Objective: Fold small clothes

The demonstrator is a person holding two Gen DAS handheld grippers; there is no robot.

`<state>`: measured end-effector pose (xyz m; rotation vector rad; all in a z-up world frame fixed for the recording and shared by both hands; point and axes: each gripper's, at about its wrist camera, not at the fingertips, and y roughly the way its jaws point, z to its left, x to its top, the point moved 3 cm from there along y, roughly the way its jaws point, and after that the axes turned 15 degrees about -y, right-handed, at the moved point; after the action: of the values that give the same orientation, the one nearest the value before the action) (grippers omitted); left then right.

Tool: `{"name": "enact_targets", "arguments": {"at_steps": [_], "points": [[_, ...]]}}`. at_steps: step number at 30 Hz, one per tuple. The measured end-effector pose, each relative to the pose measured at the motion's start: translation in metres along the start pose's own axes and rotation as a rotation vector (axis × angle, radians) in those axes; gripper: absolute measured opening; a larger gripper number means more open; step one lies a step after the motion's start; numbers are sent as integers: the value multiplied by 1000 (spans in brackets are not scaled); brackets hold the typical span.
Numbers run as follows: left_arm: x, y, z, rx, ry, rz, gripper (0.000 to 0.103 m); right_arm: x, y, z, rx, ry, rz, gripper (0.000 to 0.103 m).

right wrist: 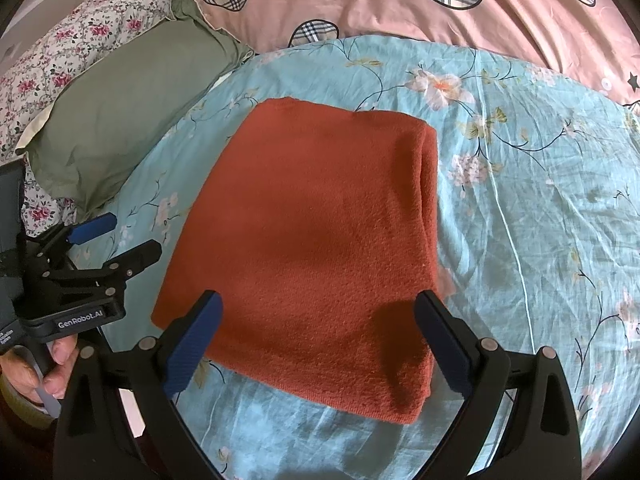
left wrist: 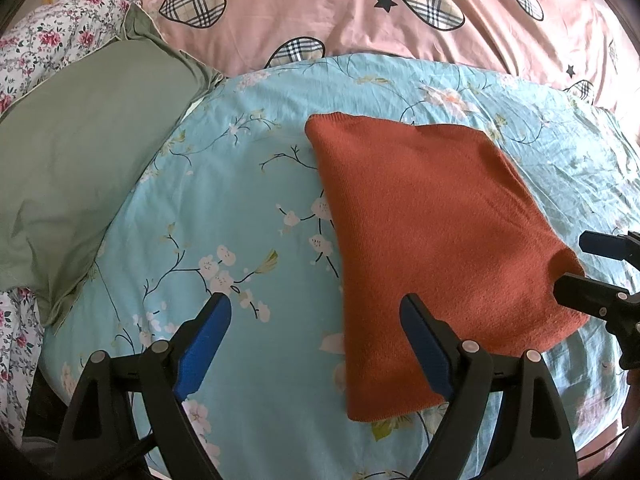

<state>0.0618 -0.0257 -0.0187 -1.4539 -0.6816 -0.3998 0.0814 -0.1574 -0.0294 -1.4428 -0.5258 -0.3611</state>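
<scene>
The bed (right wrist: 540,208) is the biggest thing here. It has a light blue sheet with flowers on it. At the far edge of the bed lies a pink quilt (left wrist: 360,20) with checked hearts. At the far left corner sits a green pillow (left wrist: 80,152), and a flowery blanket (right wrist: 72,52) is bunched up behind it.

In the middle of the blue sheet, toward the near edge, lies the red sweater (right wrist: 316,240). It is already folded into a flat, neat block. The thick folded side is on its right, and no sleeves stick out.

The left tool (left wrist: 316,344) is wide open and holds nothing. One of its fingers is over the bare sheet and the other is over the near left part of the sweater. The right tool (right wrist: 320,340) is wide open too and holds nothing. It hangs over the near edge of the sweater.

I think the folding of this piece is done, or almost done. Next could be one more fold in half, or putting it aside. Either way, both tools would need to pinch all the layers at the near corners together, so the block does not fall open.
</scene>
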Motion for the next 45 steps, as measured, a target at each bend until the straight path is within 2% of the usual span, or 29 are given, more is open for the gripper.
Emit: {"name": "enact_targets", "arguments": {"at_steps": [45], "points": [[1,3,-3,-4,6,9,87,2,0,-2,-3,-12,3,98]]}}
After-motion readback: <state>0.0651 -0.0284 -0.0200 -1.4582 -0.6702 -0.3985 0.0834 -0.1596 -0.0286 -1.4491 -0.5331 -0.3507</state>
